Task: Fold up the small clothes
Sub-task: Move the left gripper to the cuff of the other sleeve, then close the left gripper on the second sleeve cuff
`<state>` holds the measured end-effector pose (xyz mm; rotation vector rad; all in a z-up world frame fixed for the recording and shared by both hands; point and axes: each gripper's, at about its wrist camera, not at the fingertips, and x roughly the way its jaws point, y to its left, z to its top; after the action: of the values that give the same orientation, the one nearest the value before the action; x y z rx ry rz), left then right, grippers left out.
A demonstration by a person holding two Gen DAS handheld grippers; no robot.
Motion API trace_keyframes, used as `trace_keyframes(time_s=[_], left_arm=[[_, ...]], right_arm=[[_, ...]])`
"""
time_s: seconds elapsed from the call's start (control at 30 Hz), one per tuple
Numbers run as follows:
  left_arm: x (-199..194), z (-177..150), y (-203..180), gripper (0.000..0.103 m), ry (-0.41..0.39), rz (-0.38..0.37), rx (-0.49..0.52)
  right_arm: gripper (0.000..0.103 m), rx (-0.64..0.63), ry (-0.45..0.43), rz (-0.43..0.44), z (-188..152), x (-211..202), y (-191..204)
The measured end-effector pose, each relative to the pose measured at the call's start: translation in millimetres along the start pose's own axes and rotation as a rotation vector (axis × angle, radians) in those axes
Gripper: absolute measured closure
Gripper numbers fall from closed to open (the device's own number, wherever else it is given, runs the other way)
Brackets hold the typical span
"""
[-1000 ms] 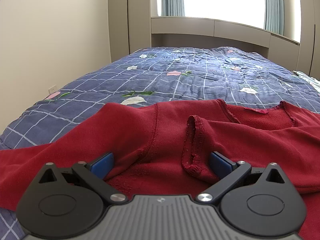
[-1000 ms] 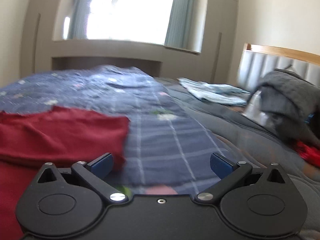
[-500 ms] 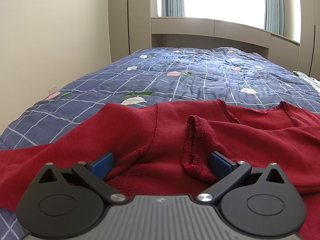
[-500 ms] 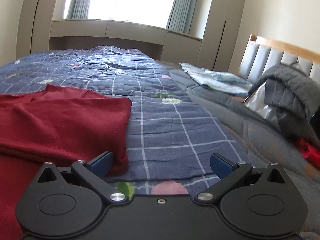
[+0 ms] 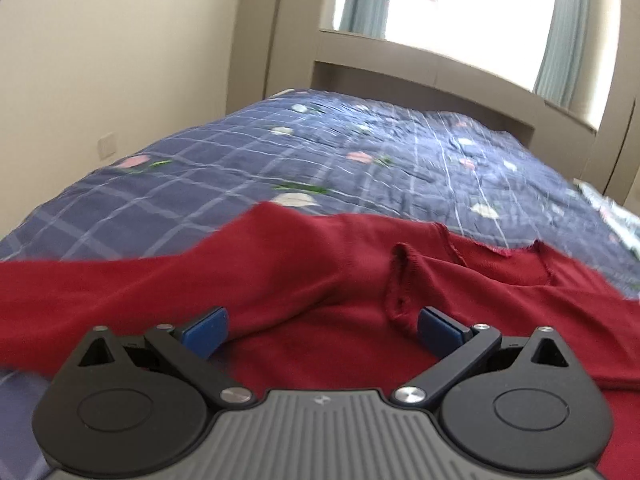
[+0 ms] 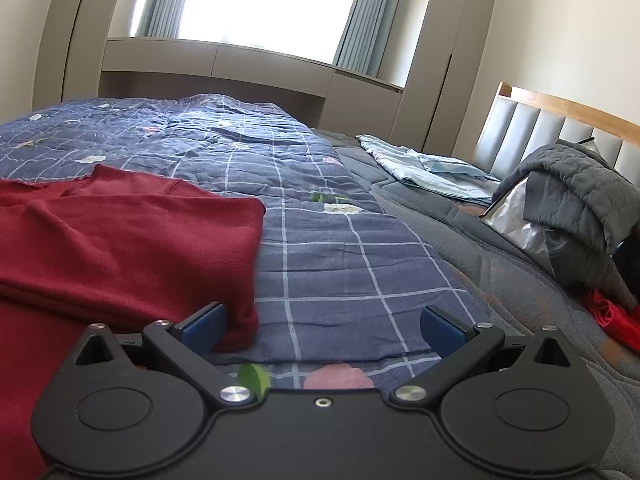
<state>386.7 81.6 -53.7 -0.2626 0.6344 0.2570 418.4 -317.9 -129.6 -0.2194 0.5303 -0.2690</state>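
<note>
Red sweater (image 5: 320, 280) on quilt (image 6: 328, 248), left gripper (image 5: 322, 326) and right gripper (image 6: 320, 324) — both released, grasping nothing

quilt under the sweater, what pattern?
Blue quilt with a white grid and scattered flowers; clearest in the right wrist view.
</note>
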Motion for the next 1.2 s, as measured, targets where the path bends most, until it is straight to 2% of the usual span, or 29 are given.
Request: trace_keyframes(time_s=[0.17, 0.23, 0.33, 0.43, 0.63, 0.77, 0.8, 0.87, 0.93, 0.97, 1.0, 1.03, 1.07, 1.1, 1.17, 1.2], left_arm=[[-45, -12, 82, 0.000, 0.012, 0.069, -0.162], [-59, -17, 120, 0.000, 0.009, 0.124, -0.237], [-78, -27, 175, 0.000, -0.016, 0.220, -0.329], [-89, -36, 224, 0.000, -0.027, 0.287, -0.405], [-92, -38, 278, 0.000, -0.106, 0.267, -0.498], [-89, -38, 291, 0.002, -0.151, 0.293, -0.588], [-87, -38, 293, 0.005, -0.157, 0.308, -0.599], [-84, -36, 293, 0.020, -0.154, 0.364, -0.602], [-84, -34, 298, 0.031, -0.157, 0.385, -0.612], [-85, -35, 302, 0.040, -0.162, 0.390, -0.631], [-85, -36, 306, 0.045, -0.166, 0.392, -0.653], [-86, -36, 310, 0.056, -0.169, 0.391, -0.668], [-85, -36, 314, 0.064, -0.168, 0.392, -0.679], [-85, -36, 316, 0.067, -0.165, 0.392, -0.682], [-82, -34, 320, 0.087, -0.164, 0.390, -0.687], [-82, -33, 321, 0.091, -0.166, 0.383, -0.691]], right_arm=[[0.001, -0.046, -0.011, -0.030, 0, -2, 9], [0.001, -0.045, -0.013, -0.024, 2, -3, 8], [0.001, -0.026, -0.025, 0.051, 6, -18, -2], [0.001, -0.025, -0.074, 0.134, 5, -58, -9], [0.000, -0.053, -0.087, 0.282, 1, -121, 11], [0.001, -0.092, -0.068, 0.365, -8, -136, 43], [0.001, -0.107, -0.063, 0.373, -11, -137, 53], [0.001, -0.136, -0.048, 0.379, -17, -137, 70], [0.001, -0.182, -0.037, 0.373, -22, -137, 83], [0.001, -0.205, -0.043, 0.360, -24, -138, 88], [0.001, -0.218, -0.051, 0.353, -25, -139, 90], [0.001, -0.223, -0.056, 0.350, -25, -140, 91], [0.001, -0.218, -0.055, 0.354, -26, -140, 91], [0.001, -0.207, -0.051, 0.363, -27, -138, 88], [0.001, -0.167, -0.032, 0.390, -26, -133, 82], [0.001, -0.148, -0.023, 0.402, -26, -131, 79]])
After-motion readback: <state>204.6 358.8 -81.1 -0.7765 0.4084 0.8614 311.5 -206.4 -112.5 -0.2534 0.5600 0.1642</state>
